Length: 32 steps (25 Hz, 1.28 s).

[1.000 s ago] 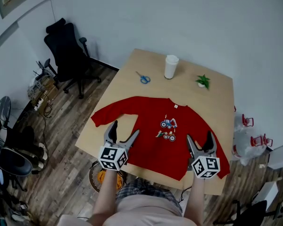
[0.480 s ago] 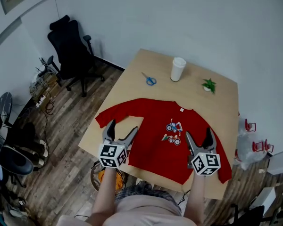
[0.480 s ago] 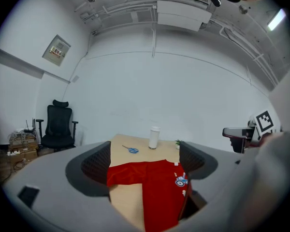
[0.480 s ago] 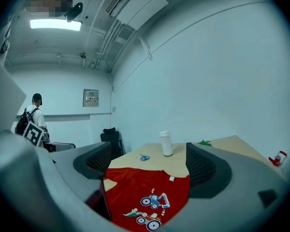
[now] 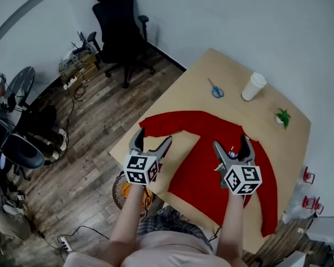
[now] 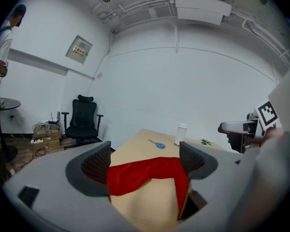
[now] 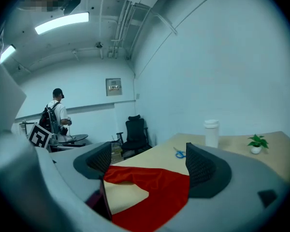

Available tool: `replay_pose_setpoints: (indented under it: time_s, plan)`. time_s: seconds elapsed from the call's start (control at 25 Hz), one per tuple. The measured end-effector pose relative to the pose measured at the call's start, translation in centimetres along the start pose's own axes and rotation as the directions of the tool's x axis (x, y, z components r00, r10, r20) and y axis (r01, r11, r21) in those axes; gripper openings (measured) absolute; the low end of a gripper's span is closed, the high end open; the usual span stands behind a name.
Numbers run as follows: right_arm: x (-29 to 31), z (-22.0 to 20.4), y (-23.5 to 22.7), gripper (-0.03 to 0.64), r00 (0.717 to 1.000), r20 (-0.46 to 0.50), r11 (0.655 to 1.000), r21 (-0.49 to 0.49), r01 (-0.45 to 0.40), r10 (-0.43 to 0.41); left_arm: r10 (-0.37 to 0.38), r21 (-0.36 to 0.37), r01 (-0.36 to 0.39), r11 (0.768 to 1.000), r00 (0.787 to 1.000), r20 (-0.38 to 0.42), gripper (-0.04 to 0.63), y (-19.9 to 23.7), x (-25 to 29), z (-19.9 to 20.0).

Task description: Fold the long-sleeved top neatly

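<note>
- A red long-sleeved top [image 5: 195, 160] lies spread flat on a light wooden table [image 5: 234, 77], front side up, with its neckline towards the far side.
- One sleeve stretches out to the table's left edge. The other runs down along the right side towards the near edge.
- A small printed picture on the chest is partly covered by the right claw.
- The left claw [image 5: 153, 138] hangs over the bare table in the angle between the left sleeve and the body of the top. Its jaws are spread wide with nothing between them. In the left gripper view only the sleeve and the table show through the gap.
- The right claw [image 5: 231, 143] hangs above the chest of the top, also spread wide and holding nothing. In the right gripper view the red cloth lies below the gap.
- Beyond the top, on the far part of the table, lie blue-handled scissors [image 5: 215, 89]. A white lidded cup [image 5: 253, 86] stands just to their right, and a small potted plant [image 5: 283, 117] stands nearer the right edge.
- A black office chair [image 5: 121, 24] stands on the wooden floor [image 5: 83, 127], off the table's far left corner.
- In the right gripper view, a person [image 7: 56, 112] with a backpack stands across the room.
</note>
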State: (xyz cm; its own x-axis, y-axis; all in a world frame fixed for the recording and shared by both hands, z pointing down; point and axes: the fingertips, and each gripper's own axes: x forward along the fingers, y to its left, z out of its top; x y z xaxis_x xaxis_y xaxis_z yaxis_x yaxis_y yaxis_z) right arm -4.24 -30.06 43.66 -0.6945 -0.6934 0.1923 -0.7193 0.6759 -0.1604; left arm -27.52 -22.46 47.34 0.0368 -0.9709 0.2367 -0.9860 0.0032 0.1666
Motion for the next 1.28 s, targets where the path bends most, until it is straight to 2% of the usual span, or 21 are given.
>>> replay_pose_setpoints:
  time_s: [0.28,0.52,0.84,1.16,1.28]
  plan:
    - [9.6,-2.5,6.5,0.466,0.978,-0.117,0.982,-0.052,-0.181,0.174,0.161,-0.046,-0.164,0.985,0.984,-0.072,0.427,6.4,1.7,-1.9]
    - [16.4,-5.3,8.8,0.463,0.952,-0.184,0.965,-0.048,-0.256,0.244,0.232,-0.078,-0.248,0.966,0.957,-0.171,0.426,10.1,4.3,-5.7]
    - [20.9,-11.5,10.2,0.462,0.907,-0.317,0.949,-0.059,-0.310,0.277,0.300,-0.145,-0.355,0.924,0.904,-0.304,0.417,13.7,6.4,-11.4]
    - [21.1,-13.4,9.6,0.460,0.901,-0.344,0.954,-0.044,-0.298,0.265,0.330,-0.152,-0.418,0.896,0.854,-0.401,0.311,14.5,6.5,-14.6]
    - [20.9,-13.9,9.3,0.457,0.898,-0.355,0.954,-0.046,-0.296,0.261,0.328,-0.145,-0.425,0.894,0.839,-0.435,0.267,14.3,6.4,-15.3]
